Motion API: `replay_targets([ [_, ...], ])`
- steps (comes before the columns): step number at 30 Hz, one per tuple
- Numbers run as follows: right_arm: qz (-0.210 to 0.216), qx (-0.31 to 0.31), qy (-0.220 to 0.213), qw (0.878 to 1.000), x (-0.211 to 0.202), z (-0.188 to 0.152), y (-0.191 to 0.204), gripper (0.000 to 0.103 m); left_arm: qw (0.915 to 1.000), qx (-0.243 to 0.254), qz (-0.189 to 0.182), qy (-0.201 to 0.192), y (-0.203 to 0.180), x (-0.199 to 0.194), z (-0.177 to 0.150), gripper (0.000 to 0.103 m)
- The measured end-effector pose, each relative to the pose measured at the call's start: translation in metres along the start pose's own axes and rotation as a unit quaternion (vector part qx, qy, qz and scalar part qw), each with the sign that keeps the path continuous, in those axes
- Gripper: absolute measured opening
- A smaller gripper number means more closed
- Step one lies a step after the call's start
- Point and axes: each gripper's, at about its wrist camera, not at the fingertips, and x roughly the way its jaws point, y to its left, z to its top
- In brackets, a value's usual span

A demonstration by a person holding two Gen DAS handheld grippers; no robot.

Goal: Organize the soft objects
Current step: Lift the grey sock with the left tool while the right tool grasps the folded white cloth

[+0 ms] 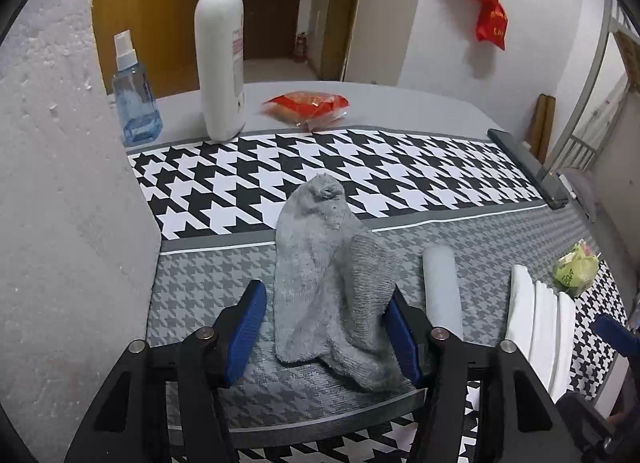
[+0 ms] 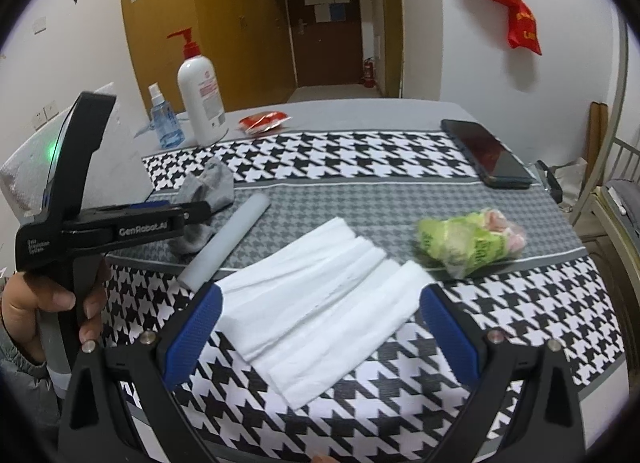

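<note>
A houndstooth cloth (image 2: 360, 167) covers the table. Near its front edge lie folded white tissues (image 2: 316, 315), between the open jaws of the right gripper (image 2: 320, 327), untouched. Left of them lies a pale foam cylinder (image 2: 228, 239), then a crumpled grey sock (image 1: 332, 287) between the left gripper's (image 1: 326, 327) parted jaws; its right pad touches the sock, the left stands clear.
</note>
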Motion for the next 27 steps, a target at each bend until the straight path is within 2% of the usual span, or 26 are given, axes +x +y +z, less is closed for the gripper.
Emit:
replay_targets([
  [8, 0.002, -0.005, 0.008, 1.000, 0.005, -0.001, 0.006, 0.099, 0.9999, -0.002, 0.013, 0.000, 0.001, 0.001, 0.001, 0.043],
  [11, -0.003, -0.007, 0.016, 1.000, 0.010, -0.003, 0.008, 0.093, 0.9997, 0.002, 0.022, 0.001, 0.000, 0.001, 0.001, 0.042],
  [13, -0.006, -0.005, 0.025, 1.000, 0.014, -0.003, 0.008, 0.083, 0.9995, 0.008, 0.030, 0.002, -0.001, 0.001, 0.001, 0.042],
  [22, -0.028, -0.004, 0.054, 0.998, 0.025, -0.008, 0.015, 0.081, 0.9990, 0.022, 0.039, 0.005, -0.005, 0.003, 0.000, 0.042],
  [27, -0.060, -0.010, 0.056, 0.997, 0.026, -0.008, 0.020, 0.072, 0.9990, 0.022, 0.039, 0.005, -0.005, 0.003, 0.000, 0.042],
])
